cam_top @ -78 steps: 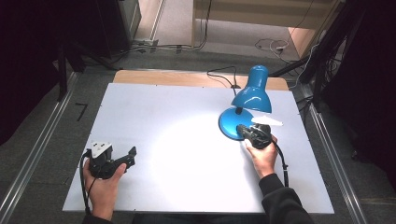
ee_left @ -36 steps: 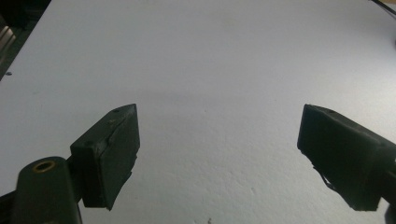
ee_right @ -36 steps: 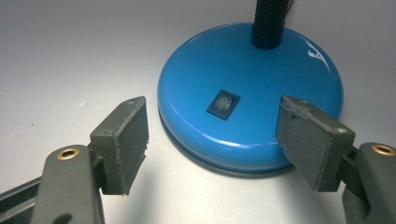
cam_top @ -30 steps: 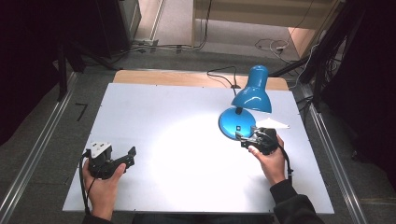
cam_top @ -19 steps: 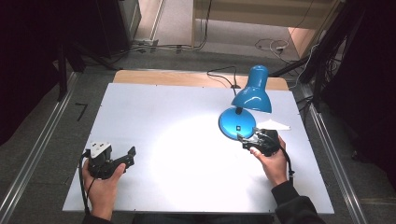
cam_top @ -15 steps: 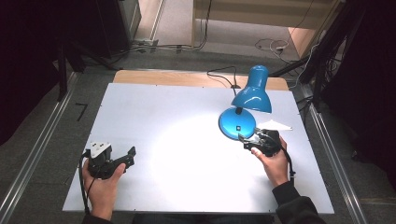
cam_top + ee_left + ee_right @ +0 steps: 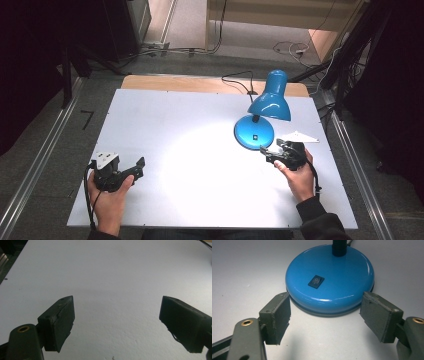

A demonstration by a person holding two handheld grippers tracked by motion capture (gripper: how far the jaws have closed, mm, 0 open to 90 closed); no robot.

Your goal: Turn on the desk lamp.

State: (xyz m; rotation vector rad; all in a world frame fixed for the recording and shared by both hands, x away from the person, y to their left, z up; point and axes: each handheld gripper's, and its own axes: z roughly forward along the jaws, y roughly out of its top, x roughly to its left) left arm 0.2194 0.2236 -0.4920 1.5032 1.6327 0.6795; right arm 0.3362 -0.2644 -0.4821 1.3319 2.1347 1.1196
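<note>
The lamp (image 7: 264,112) stands at the far right part of the table (image 7: 175,130), its round blue base (image 7: 329,277) flat on the white top and its blue shade (image 7: 271,100) tilted above it, with light falling on the table toward the middle. A small black switch (image 7: 316,281) sits on top of the base, in front of the dark stem (image 7: 339,247) that rises from its far side.

The right gripper (image 7: 272,151) is just in front of the base, pointing at it. In the right gripper view its jaws are spread wide, one pad (image 7: 277,315) close to the near left rim of the base and the other pad (image 7: 380,315) close to the near right rim. The base's near edge lies between the tips; neither pad presses on it, though the left one is so near the rim that I cannot tell if it touches. The right hand (image 7: 300,177) holds the gripper from behind, a cable trailing along the wrist.

The left gripper (image 7: 136,166) is well apart from the lamp, near the front left corner of the table, held low by the left hand (image 7: 107,197). Its jaws are also spread wide, with only bare white table between them. A black cord (image 7: 240,80) runs from the lamp toward the far edge of the table.
</note>
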